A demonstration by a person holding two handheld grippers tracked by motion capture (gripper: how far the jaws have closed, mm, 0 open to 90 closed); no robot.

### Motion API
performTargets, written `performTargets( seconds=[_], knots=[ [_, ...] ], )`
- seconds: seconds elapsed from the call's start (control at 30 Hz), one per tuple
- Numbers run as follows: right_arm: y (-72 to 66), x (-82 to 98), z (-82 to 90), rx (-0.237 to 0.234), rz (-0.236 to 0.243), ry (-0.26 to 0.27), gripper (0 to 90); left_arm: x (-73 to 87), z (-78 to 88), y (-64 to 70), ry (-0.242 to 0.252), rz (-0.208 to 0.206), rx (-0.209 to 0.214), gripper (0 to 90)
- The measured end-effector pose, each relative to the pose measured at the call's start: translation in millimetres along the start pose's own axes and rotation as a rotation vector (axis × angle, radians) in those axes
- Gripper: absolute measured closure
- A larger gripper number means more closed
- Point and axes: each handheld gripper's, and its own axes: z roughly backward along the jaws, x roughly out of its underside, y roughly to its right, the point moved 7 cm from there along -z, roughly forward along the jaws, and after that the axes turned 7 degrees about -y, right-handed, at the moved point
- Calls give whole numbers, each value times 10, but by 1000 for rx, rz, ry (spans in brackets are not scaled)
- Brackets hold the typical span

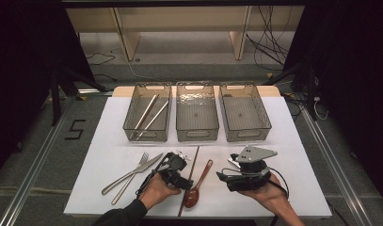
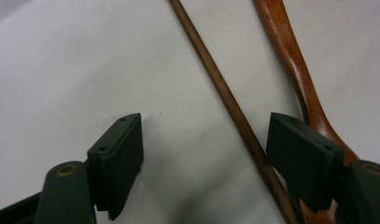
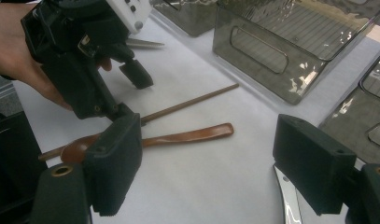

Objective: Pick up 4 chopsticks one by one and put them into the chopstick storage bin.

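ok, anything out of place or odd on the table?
Mildly: one wooden chopstick lies alone beside the wooden spoon, while two metal chopsticks already sit in the left bin. Nothing spilled or visibly damaged.

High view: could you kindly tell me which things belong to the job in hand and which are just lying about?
In hand: left gripper, wooden chopstick between its open jaws.
Lying about: wooden spoon, fork, knife, three bins, right gripper.

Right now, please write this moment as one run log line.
left gripper: open, fingers astride wooden chopstick | right gripper: open, empty | wooden spoon: on table
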Motion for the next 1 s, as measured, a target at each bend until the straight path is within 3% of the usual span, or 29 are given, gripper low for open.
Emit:
performTargets(
  seconds=[0.33,0.73,1.0],
  knots=[
    [3,-2,5,-1,0,1,252,23,43,-30,-23,-49,-6,493],
    [5,-3,12,0,-2,3,253,67,83,-137,-68,-52,25,767],
    [3,-2,14,1,1,1,254,73,106,-170,-79,-32,50,803]
  ],
)
